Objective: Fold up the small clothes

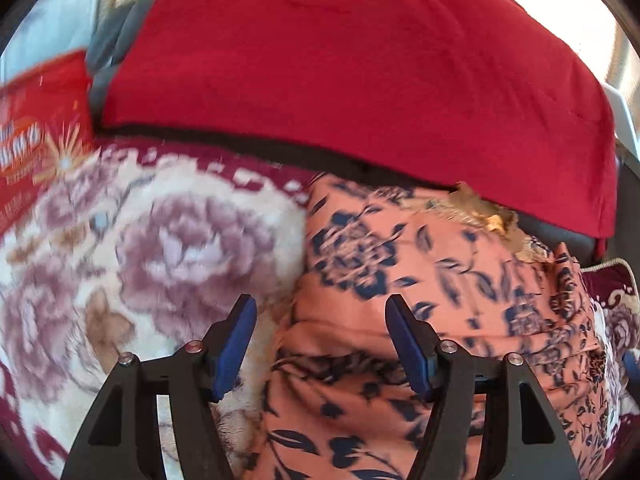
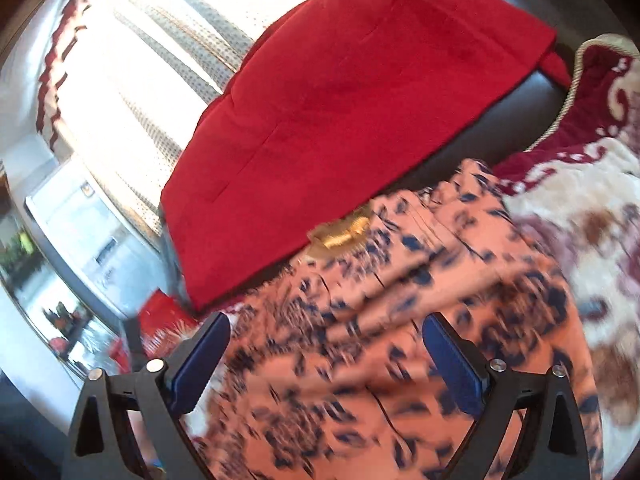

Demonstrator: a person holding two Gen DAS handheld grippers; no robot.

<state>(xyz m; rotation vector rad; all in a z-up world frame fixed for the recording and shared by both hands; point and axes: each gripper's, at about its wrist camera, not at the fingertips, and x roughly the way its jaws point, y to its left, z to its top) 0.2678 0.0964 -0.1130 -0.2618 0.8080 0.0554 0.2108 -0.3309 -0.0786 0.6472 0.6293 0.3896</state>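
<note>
On the flowered blanket (image 1: pixel 160 240), just below a red cushion (image 1: pixel 340 72), lies the orange floral garment (image 1: pixel 420 280), bunched in folds. Left gripper (image 1: pixel 320 344) and right gripper (image 2: pixel 326 356) hover above it, fingers spread wide, grasping nothing.

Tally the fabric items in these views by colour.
Red: 1, the red cloth
Orange with dark flowers: 1, the orange floral garment
Cream and maroon floral: 1, the floral blanket
Total: 3
</note>
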